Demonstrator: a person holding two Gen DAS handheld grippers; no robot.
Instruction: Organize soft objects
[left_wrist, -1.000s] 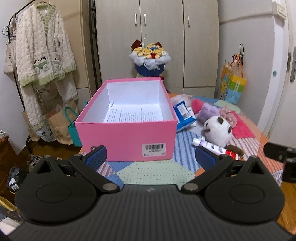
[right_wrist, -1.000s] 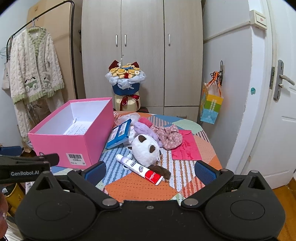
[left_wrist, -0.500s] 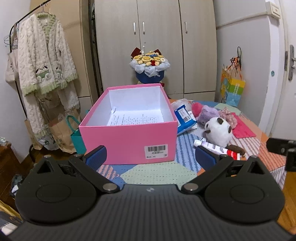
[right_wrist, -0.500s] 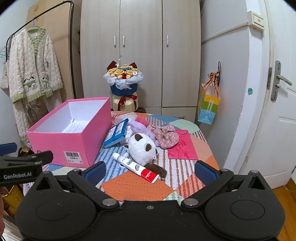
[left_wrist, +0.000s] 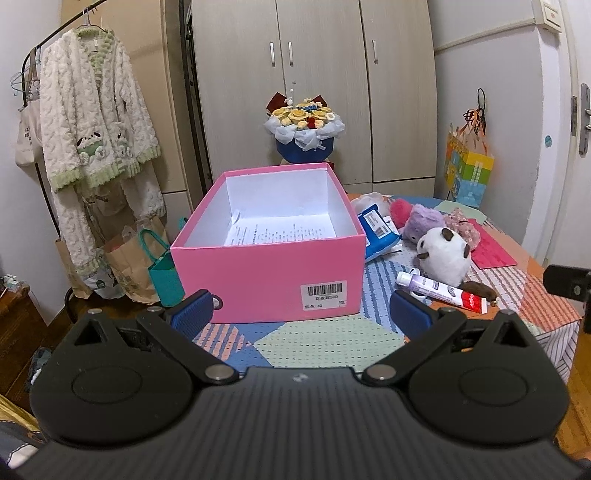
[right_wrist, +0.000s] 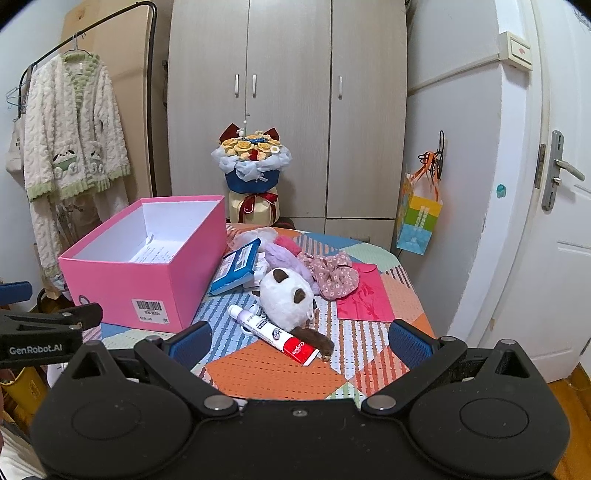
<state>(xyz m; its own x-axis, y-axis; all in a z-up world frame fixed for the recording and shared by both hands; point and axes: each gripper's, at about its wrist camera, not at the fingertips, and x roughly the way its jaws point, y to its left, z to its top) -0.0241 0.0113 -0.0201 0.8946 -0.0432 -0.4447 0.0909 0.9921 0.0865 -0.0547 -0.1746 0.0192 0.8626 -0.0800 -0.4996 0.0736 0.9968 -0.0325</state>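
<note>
An open pink box (left_wrist: 266, 273) (right_wrist: 147, 280) with a printed sheet inside stands on the patchwork table. To its right lie a white panda plush (left_wrist: 443, 256) (right_wrist: 286, 299), a purple plush (left_wrist: 421, 221) (right_wrist: 280, 254), a pink plush (left_wrist: 399, 210) and a floral fabric scrunchie (right_wrist: 332, 275). My left gripper (left_wrist: 301, 314) is open and empty, in front of the box. My right gripper (right_wrist: 301, 338) is open and empty, short of the panda.
A toothpaste tube (right_wrist: 273, 334) and a brown furry piece (right_wrist: 314, 338) lie before the panda. A blue packet (right_wrist: 236, 266) leans by the box. A red envelope (right_wrist: 364, 299) lies right. A bouquet (right_wrist: 251, 162), wardrobe, hanging robe (left_wrist: 92, 136) and door stand around.
Both grippers have drawn back and risen slightly, so the table and box look smaller and farther. Nothing on the table has moved.
</note>
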